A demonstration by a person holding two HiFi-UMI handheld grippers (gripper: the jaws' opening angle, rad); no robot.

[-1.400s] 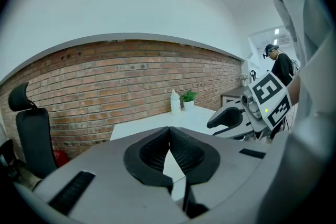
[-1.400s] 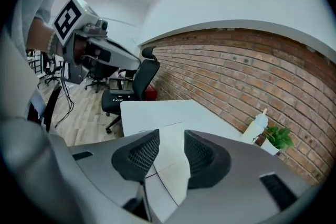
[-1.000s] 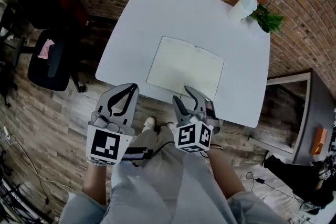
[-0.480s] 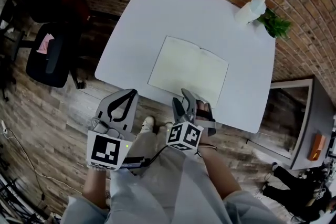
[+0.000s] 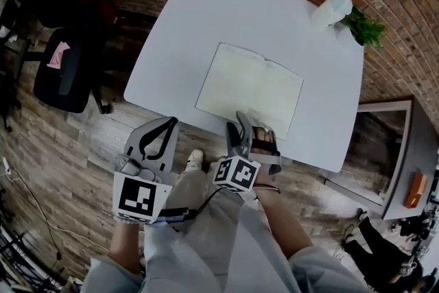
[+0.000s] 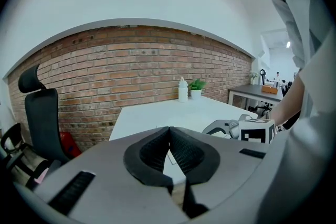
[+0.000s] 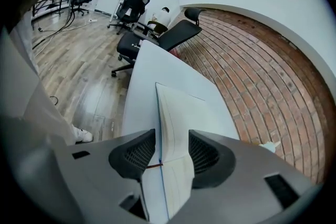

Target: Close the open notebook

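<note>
An open notebook (image 5: 250, 87) with cream pages lies flat on the white table (image 5: 206, 10), toward its near edge. My right gripper (image 5: 250, 134) is at the near edge of the notebook's right page. In the right gripper view this gripper (image 7: 172, 152) is open, and the notebook (image 7: 176, 113), with its blue cover edge, lies in the gap without the pads pressing on it. My left gripper (image 5: 159, 137) hangs off the table's near left side, above the wooden floor. Its jaws (image 6: 169, 131) are shut on nothing. The right gripper (image 6: 231, 128) also shows in the left gripper view.
A white bottle (image 5: 334, 8) and a small green plant (image 5: 363, 27) stand at the table's far right corner by the brick wall. A black office chair (image 5: 65, 72) stands left of the table. A grey desk (image 5: 405, 147) is at the right.
My right gripper has sunk and rolled, coming up to the notebook's near edge so that the edge now lies between its jaws. The left gripper has dropped slightly and stays shut.
</note>
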